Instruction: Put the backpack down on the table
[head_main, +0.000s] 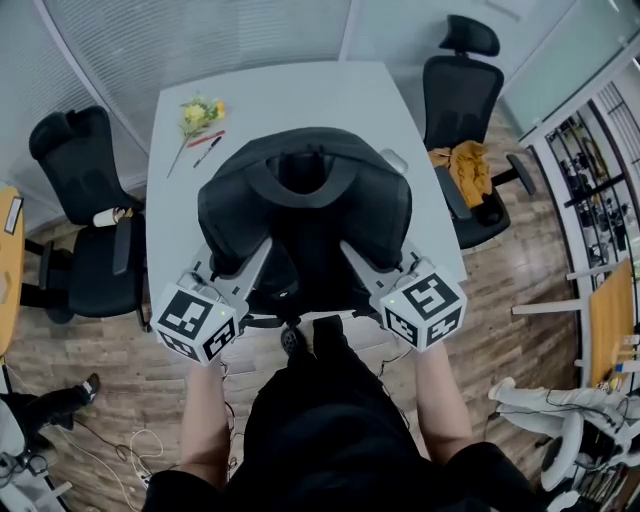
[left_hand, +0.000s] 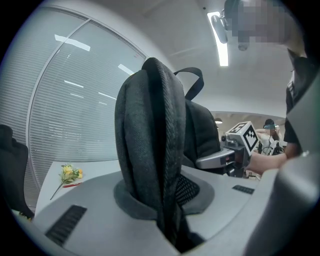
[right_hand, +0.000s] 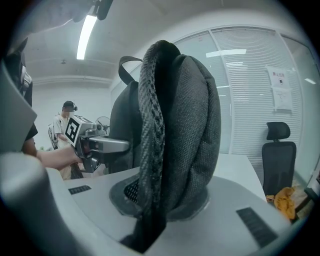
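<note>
The backpack (head_main: 300, 215) hung between the two claws over the near half of the bench (head_main: 260, 95), its back panel and top handle facing up toward the head view. The left claw (head_main: 258, 250) reached in from the lower left and the right claw (head_main: 350, 250) from the lower right. Each met the pack at a near corner.

In the left gripper view, the left claw was pinching a padded strap (left_hand: 150, 150). The strap stood upright out of the narrow gap between the jaws, with the pack's bulk just behind it to the right. The right gripper view showed the same on the other side: the jaws were nipped on a second padded strap (right_hand: 170, 130), with the pack's body behind it to the left.

Whether the pack's base touched the bench could not be told.

A flower (head_main: 200, 112) and pens (head_main: 207, 145) lay well apart from the pack at the bench's far left. A chair (head_main: 85, 200) stood at the bench's left side.
</note>
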